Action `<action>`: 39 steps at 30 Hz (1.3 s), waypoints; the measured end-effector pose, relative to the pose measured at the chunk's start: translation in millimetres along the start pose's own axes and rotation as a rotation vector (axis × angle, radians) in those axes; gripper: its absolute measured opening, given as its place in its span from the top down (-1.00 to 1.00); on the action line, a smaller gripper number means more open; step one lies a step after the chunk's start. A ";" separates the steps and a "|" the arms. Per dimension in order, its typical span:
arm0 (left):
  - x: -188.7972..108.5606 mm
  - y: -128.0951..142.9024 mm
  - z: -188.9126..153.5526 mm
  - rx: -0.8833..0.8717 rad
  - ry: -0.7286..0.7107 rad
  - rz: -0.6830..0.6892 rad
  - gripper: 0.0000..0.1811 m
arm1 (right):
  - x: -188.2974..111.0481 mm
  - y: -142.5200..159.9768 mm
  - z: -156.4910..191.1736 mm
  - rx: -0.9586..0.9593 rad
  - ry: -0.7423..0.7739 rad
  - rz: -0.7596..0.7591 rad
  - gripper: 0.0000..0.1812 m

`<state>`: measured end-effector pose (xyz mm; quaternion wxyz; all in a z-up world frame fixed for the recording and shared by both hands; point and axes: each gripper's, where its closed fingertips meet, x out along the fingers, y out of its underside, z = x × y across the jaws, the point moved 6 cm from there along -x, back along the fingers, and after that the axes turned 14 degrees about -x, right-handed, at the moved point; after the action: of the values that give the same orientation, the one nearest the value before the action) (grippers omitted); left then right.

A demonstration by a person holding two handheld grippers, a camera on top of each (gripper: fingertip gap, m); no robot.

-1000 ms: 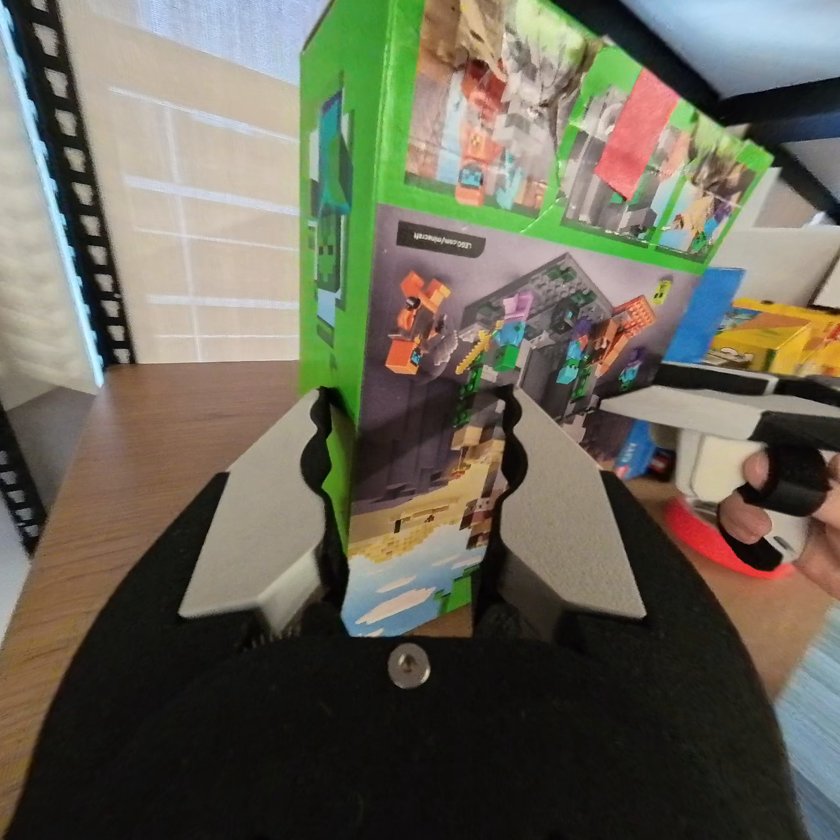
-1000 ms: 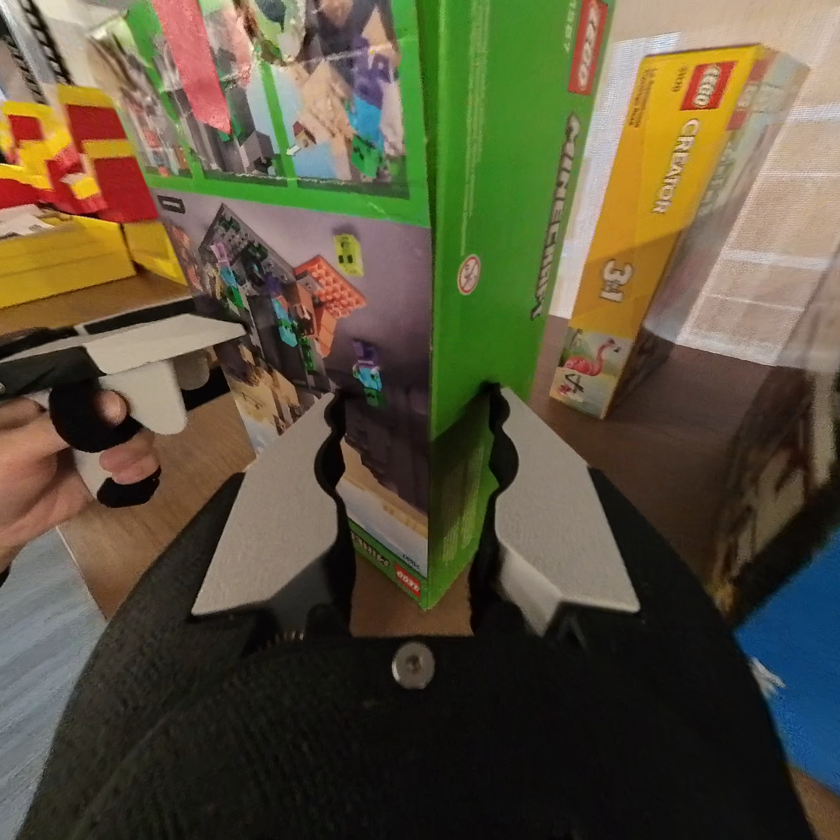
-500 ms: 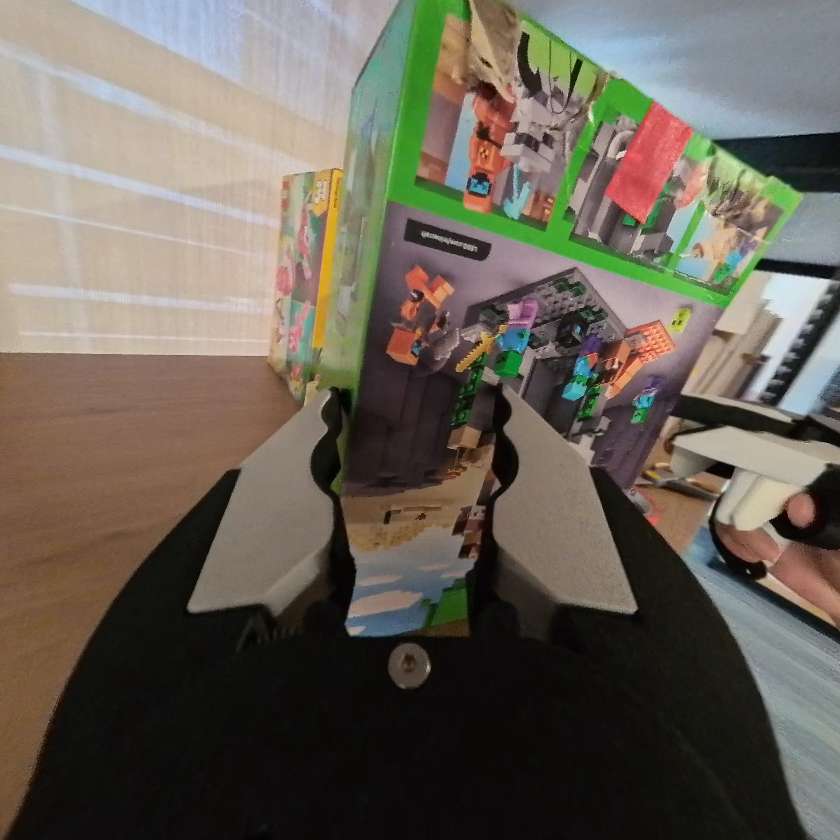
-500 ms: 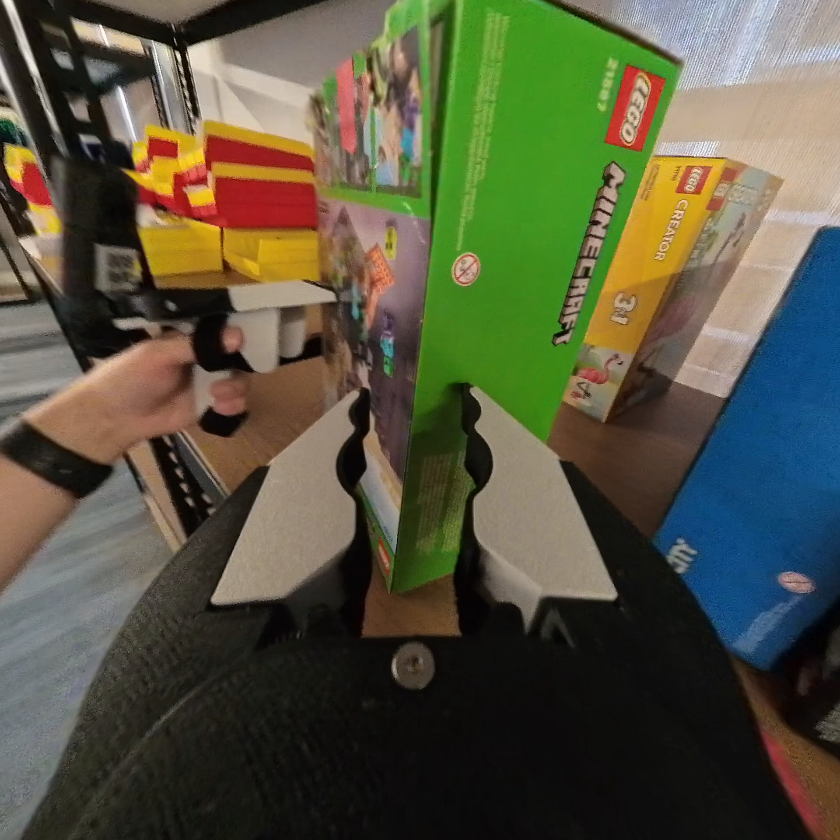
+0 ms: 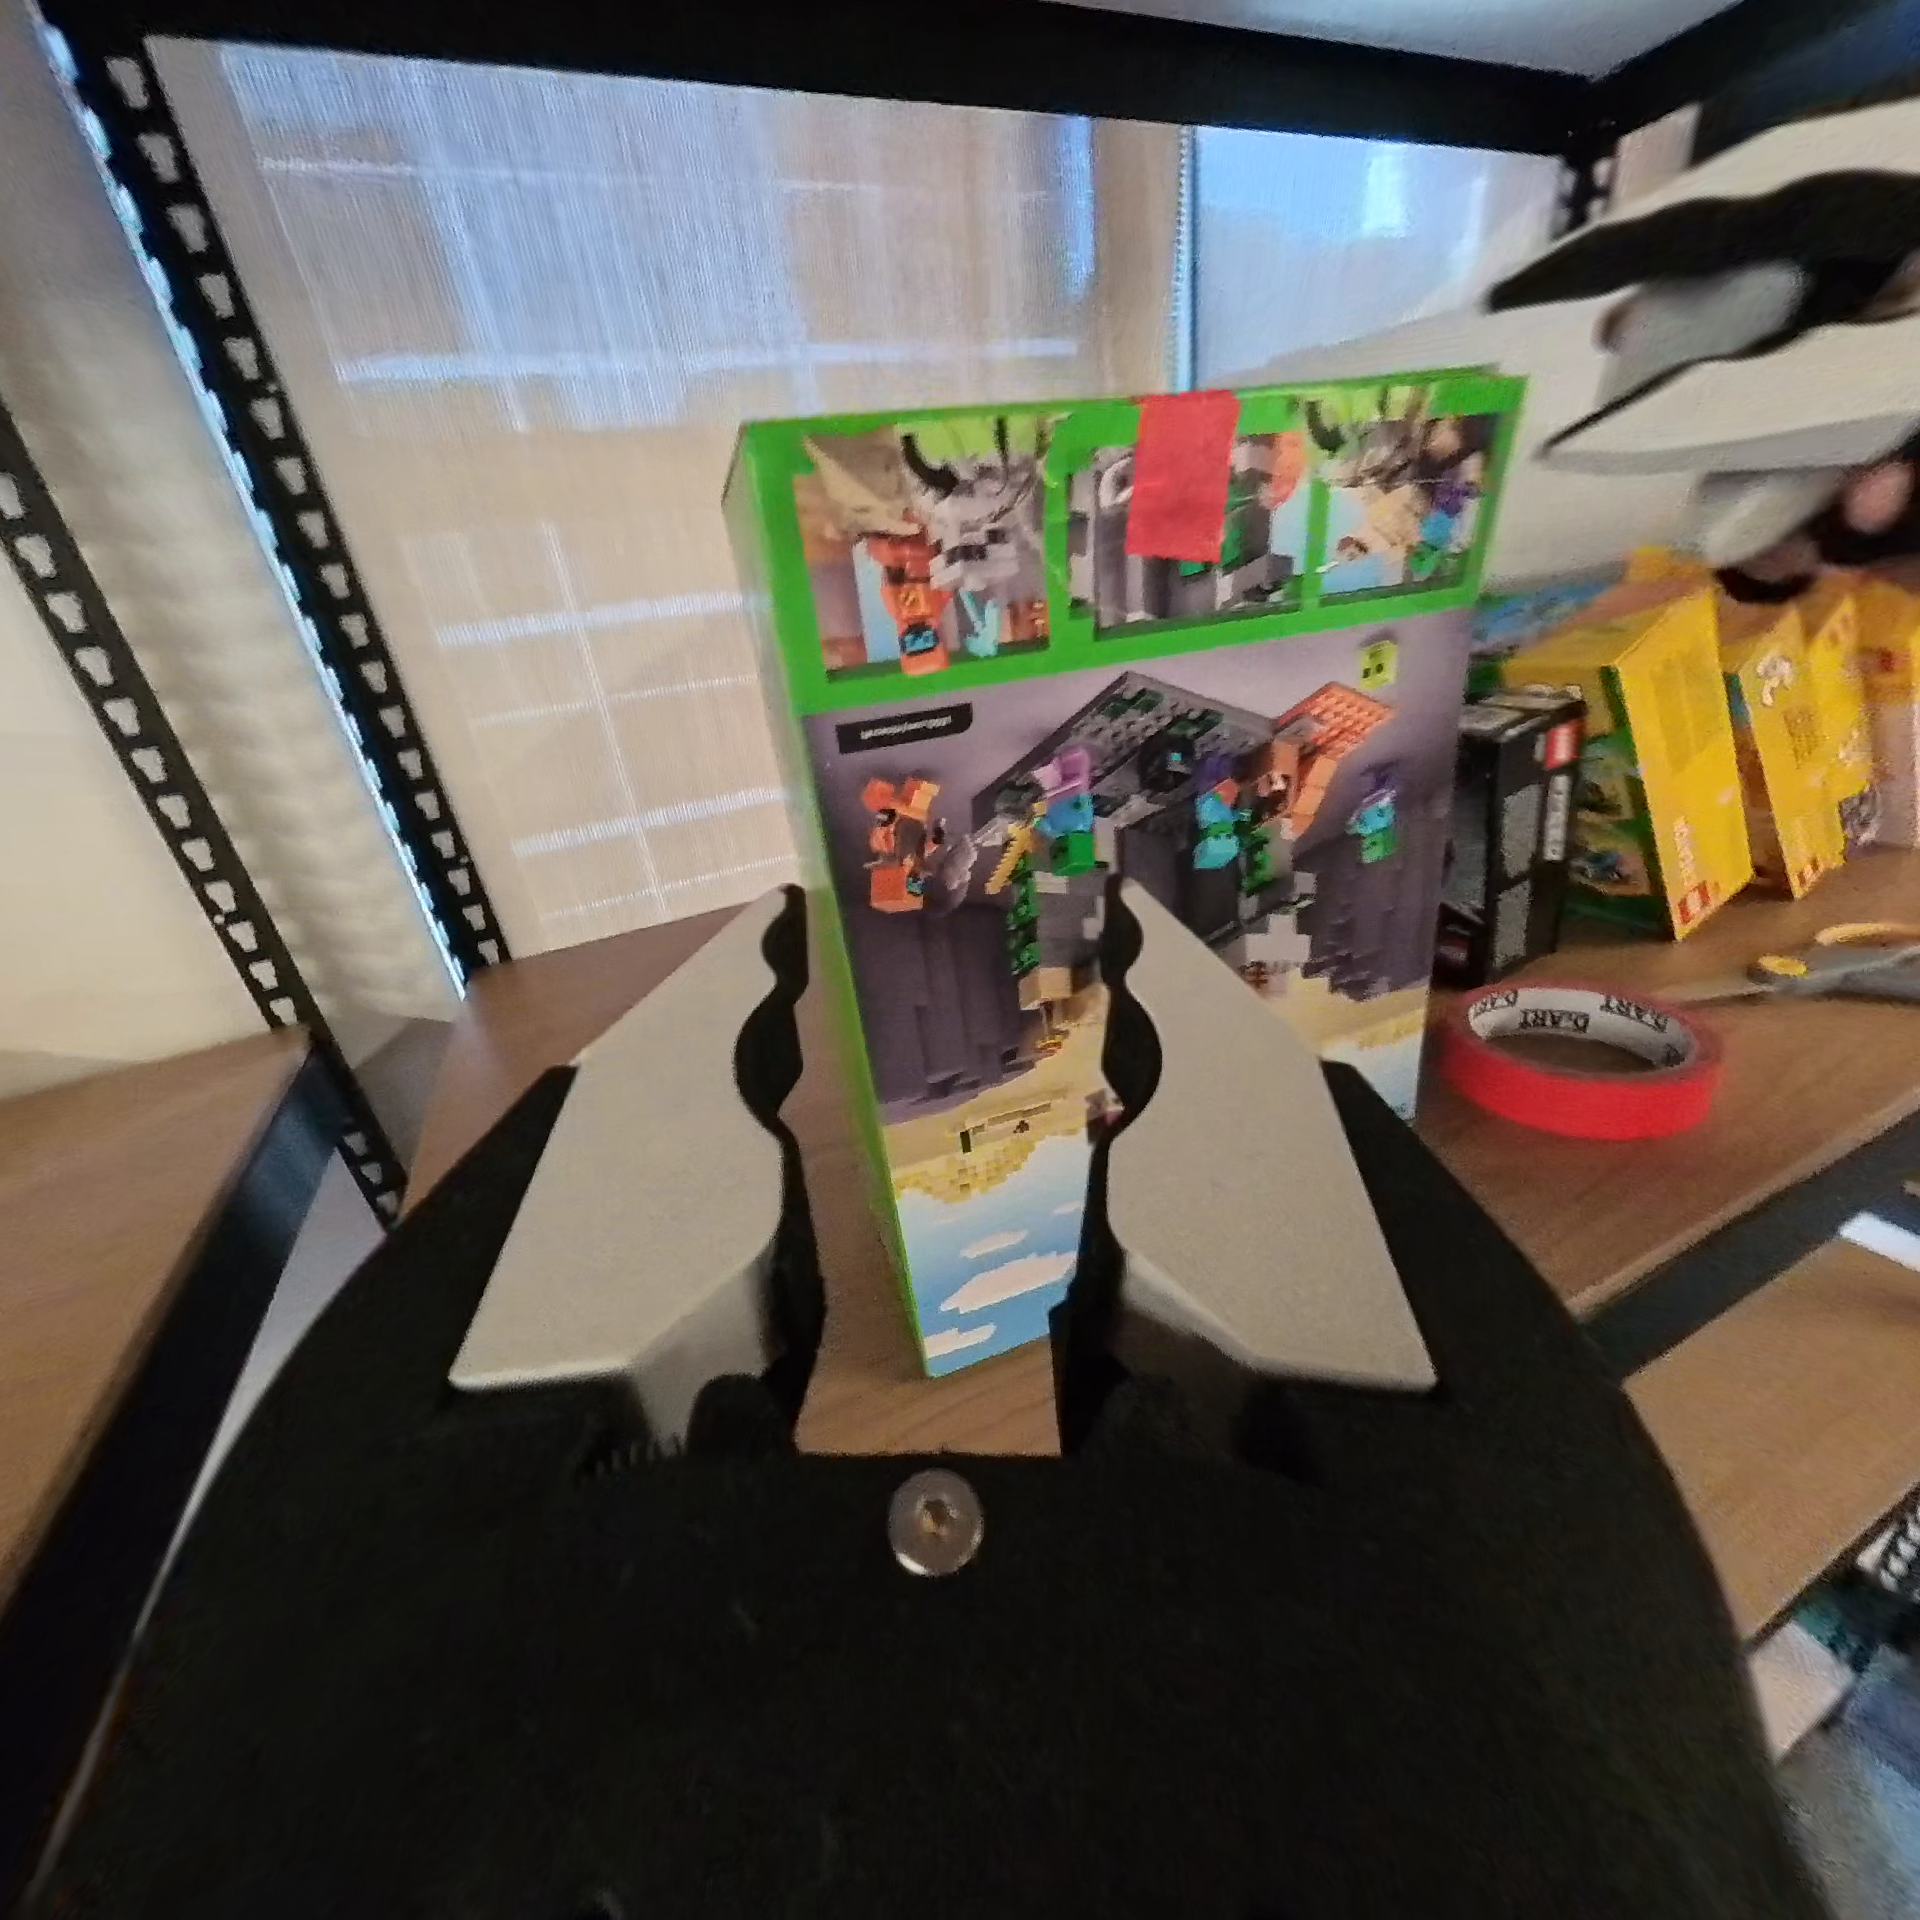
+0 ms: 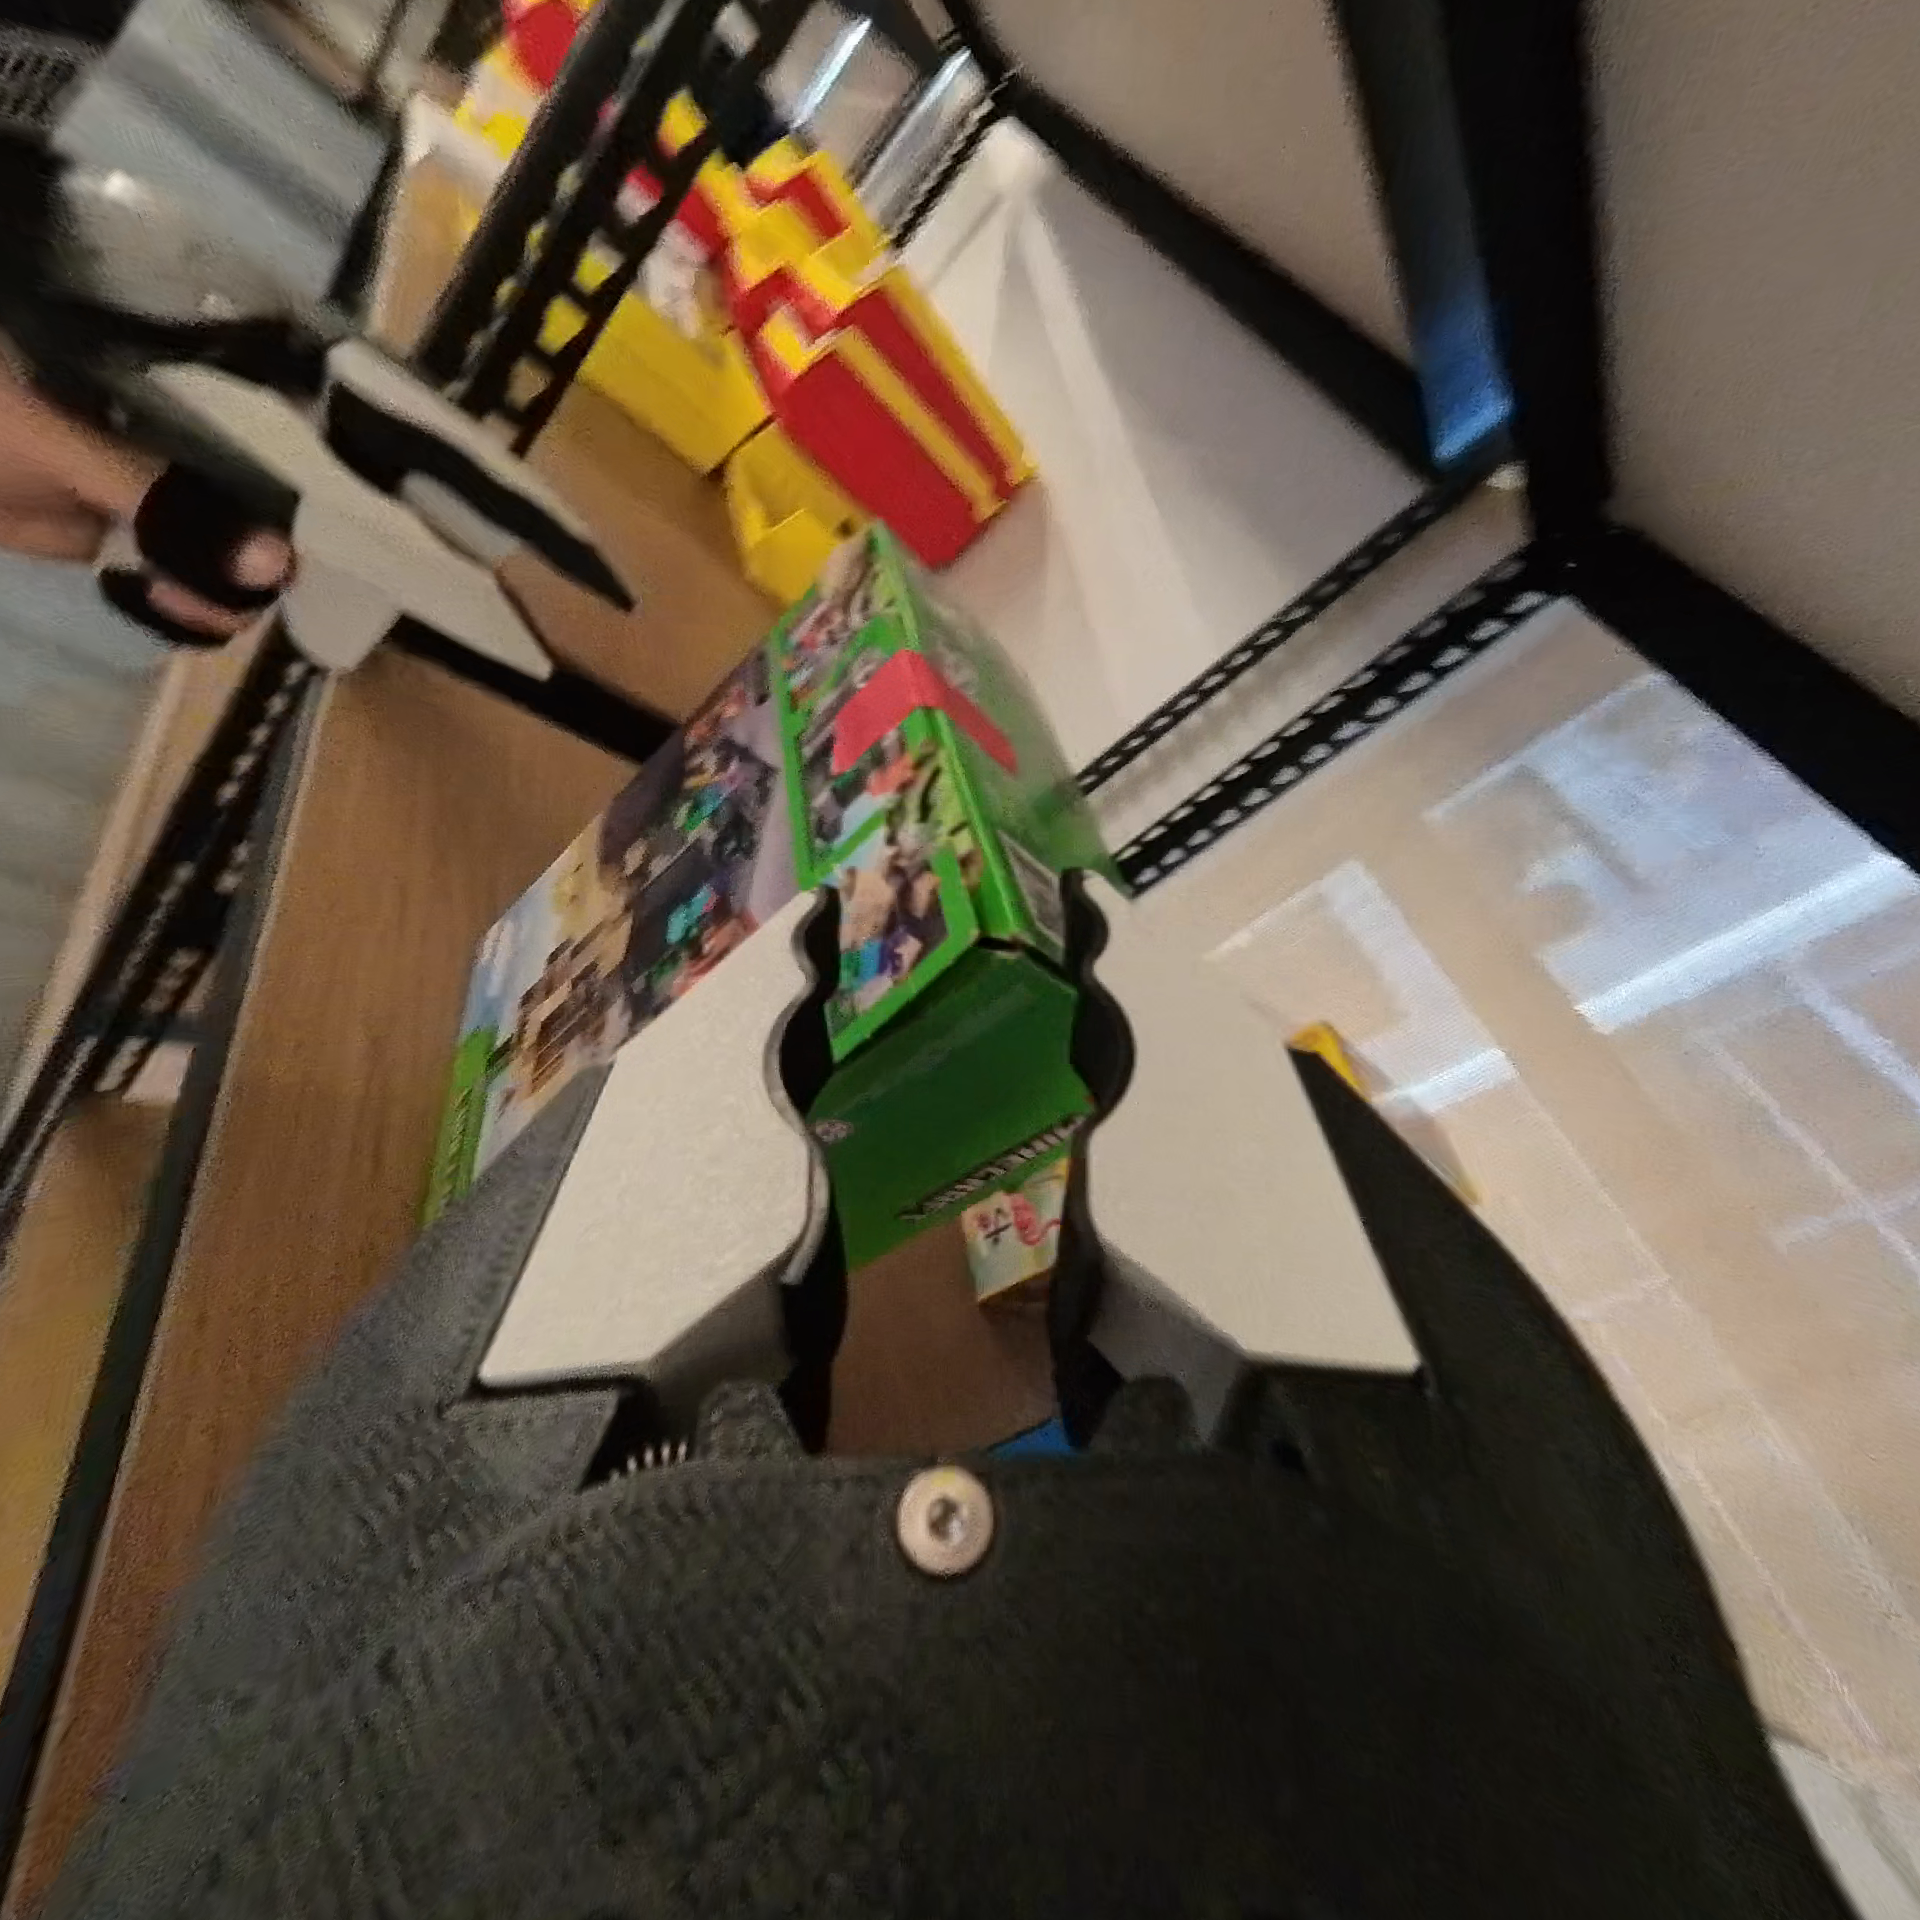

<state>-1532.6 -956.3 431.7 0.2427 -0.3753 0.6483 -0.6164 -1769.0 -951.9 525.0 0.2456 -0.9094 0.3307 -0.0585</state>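
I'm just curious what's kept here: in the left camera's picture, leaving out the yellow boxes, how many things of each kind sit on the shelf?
Big green box: 1
Black box: 1
Roll of red tape: 1
Scissors: 1
Total: 4

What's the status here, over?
Left hand-held gripper open at green box. Right hand-held gripper open, raised clear. Box upright on wooden shelf; red tape roll beside it.

the right tongs (image 5: 1558, 343) are showing blurred and cut off at the picture's right edge; the left tongs' fingers (image 5: 1247, 1143) are hiding the green box's (image 5: 1132, 831) near lower part.
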 end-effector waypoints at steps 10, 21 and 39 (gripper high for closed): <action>-13.1 22.5 -2.0 0.198 0.180 0.151 0.41 | 20.2 8.6 -8.5 0.132 -0.135 0.108 0.71; 16.0 31.7 24.1 0.090 0.166 0.023 0.29 | 19.5 19.4 -14.8 0.182 -0.203 -0.006 0.75; 18.9 50.6 -8.2 -0.088 0.194 -0.014 0.31 | -27.9 50.2 46.1 0.542 0.116 -0.007 0.43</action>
<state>-1559.8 -968.1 385.8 0.1581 -0.3287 0.6925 -0.6224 -1806.9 -948.6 461.9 0.4603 -0.8067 0.3135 -0.1975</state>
